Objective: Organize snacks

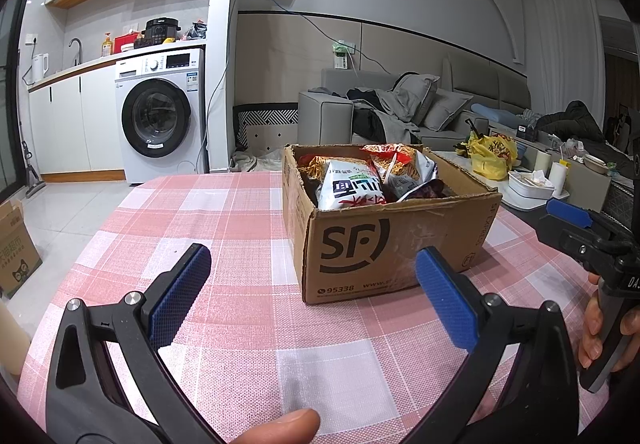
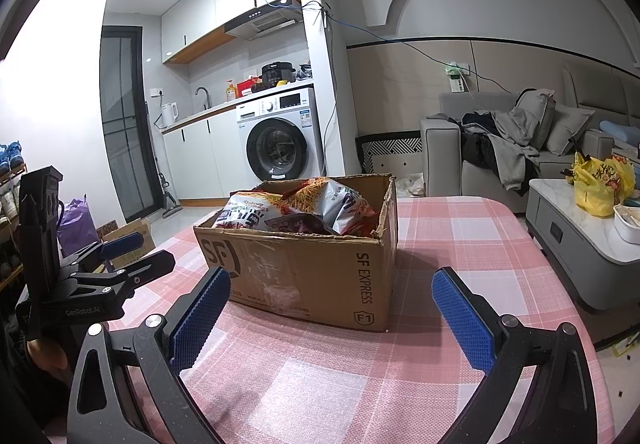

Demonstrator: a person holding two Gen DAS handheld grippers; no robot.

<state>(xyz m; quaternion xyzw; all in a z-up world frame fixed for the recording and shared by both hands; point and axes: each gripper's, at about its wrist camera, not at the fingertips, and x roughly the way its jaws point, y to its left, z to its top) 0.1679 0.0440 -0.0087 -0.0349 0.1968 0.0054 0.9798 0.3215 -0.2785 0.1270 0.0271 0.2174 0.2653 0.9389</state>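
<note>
Left tool [image 1: 308, 276]: blue pads spread wide, nothing between them, held low over the desk [image 1: 224, 212] with its pink-and-white checked cloth. In the left wrist view the cardboard box [image 1: 384, 248] sits at about 1 o'clock from this tool, just beyond the right pad; whether pad and box touch, cannot tell. A fingertip [image 1: 280, 426] shows at the 6 o'clock edge of the view.

Right tool [image 2: 330, 302]: pads likewise spread wide, empty. In the right wrist view the box [image 2: 304, 276] stands at 12 o'clock, near the pads, its "SF EXPRESS" side turned toward 3 o'clock.

The box is open-topped and rests on the desk. Snack bags [image 1: 352, 184] lie inside, piled above the rim: silver-white packets with red and black print, plus a darker one; also seen in the right wrist view [image 2: 296, 210].

The right tool appears in the left wrist view at 3 o'clock [image 1: 576, 220], gripped by a hand [image 1: 604, 328]. The left tool appears in the right wrist view at 9 o'clock [image 2: 132, 250].

Background: washing machine [image 1: 160, 116] at 11 o'clock, grey sofa [image 1: 420, 108] at 1 o'clock.
</note>
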